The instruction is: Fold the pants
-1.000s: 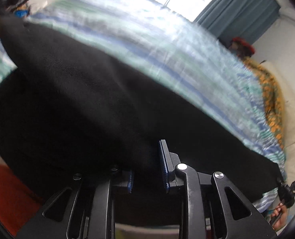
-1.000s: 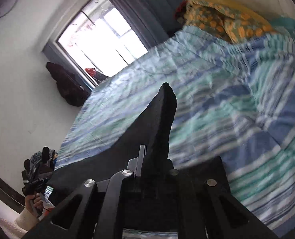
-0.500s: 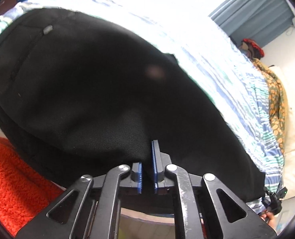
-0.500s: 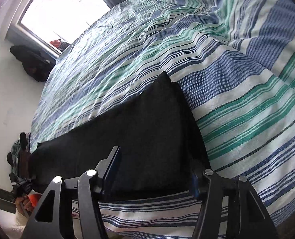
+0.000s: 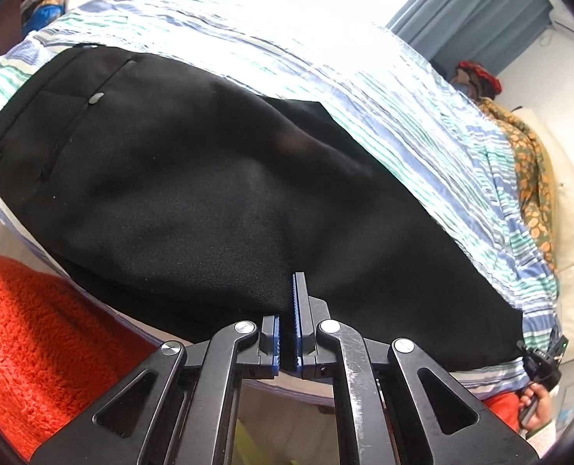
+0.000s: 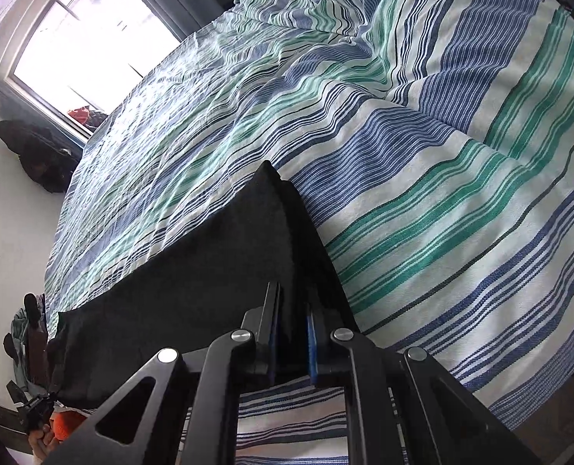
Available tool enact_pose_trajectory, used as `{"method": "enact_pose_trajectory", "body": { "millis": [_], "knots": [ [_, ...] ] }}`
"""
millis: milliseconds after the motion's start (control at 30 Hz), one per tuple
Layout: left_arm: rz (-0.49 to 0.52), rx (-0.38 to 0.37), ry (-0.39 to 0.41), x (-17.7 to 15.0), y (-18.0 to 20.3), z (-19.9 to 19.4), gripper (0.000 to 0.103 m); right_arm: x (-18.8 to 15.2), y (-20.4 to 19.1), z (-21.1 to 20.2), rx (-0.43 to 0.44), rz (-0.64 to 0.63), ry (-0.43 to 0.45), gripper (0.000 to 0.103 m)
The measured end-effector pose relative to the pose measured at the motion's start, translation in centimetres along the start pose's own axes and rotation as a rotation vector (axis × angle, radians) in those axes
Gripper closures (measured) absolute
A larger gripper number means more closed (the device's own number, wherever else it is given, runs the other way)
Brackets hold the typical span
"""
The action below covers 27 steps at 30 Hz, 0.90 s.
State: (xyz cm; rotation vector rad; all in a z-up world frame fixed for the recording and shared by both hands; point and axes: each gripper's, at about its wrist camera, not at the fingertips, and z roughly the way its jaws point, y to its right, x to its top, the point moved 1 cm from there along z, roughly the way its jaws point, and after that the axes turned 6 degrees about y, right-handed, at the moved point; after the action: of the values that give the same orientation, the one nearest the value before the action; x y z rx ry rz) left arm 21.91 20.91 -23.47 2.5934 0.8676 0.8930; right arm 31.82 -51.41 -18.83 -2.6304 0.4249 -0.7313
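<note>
Cloth, metal and plastic around the black pants

We see the pants as matt black woven cloth with a fine grain, lying on a striped bedsheet of ribbed, slightly crinkled cotton-like weave. Below the pants' near edge, the left gripper shows black arms with scuffed, faintly glossy faces, shiny metal rivets and ridged blue pads. Left of the pants, an orange rug looks fuzzy and rough. Beyond the pants hangs a matt grey-blue curtain.
</note>
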Motion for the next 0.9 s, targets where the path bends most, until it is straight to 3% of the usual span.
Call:
{"method": "enact_pose_trajectory", "body": {
  "millis": [167,467,567,633,667,733,800,900],
  "knots": [
    [0.022,0.086,-0.079,-0.9,0.2,1.8,0.1,-0.1,-0.2,0.9,-0.056,-0.026,-0.033,0.092],
    [0.138,0.172,-0.081,-0.5,3.2,3.4,0.1,-0.5,-1.2,1.1,-0.12,-0.094,-0.024,0.091],
    [0.137,0.167,-0.081,-0.3,3.3,3.5,0.099,-0.5,-1.5,0.9,-0.127,-0.109,-0.01,0.079],
    [0.138,0.174,-0.084,-0.6,4.0,3.8,0.091,-0.6,-1.7,0.5,-0.135,-0.116,0.009,0.052],
    [0.134,0.171,-0.086,-1.0,3.4,3.3,0.09,-0.6,-1.9,0.2,-0.138,-0.122,0.027,0.047],
    [0.131,0.174,-0.091,-1.9,3.0,2.3,0.059,-0.7,-2.1,-0.7,-0.131,-0.135,0.069,0.043],
    [0.136,0.195,-0.064,-2.1,2.7,1.0,0.043,-0.9,-2.3,-1.8,-0.131,-0.143,0.118,0.043],
    [0.143,0.229,0.003,-1.8,3.3,-1.5,0.041,-1.2,-2.6,-4.0,-0.129,-0.15,0.227,0.042]
  ]
}}
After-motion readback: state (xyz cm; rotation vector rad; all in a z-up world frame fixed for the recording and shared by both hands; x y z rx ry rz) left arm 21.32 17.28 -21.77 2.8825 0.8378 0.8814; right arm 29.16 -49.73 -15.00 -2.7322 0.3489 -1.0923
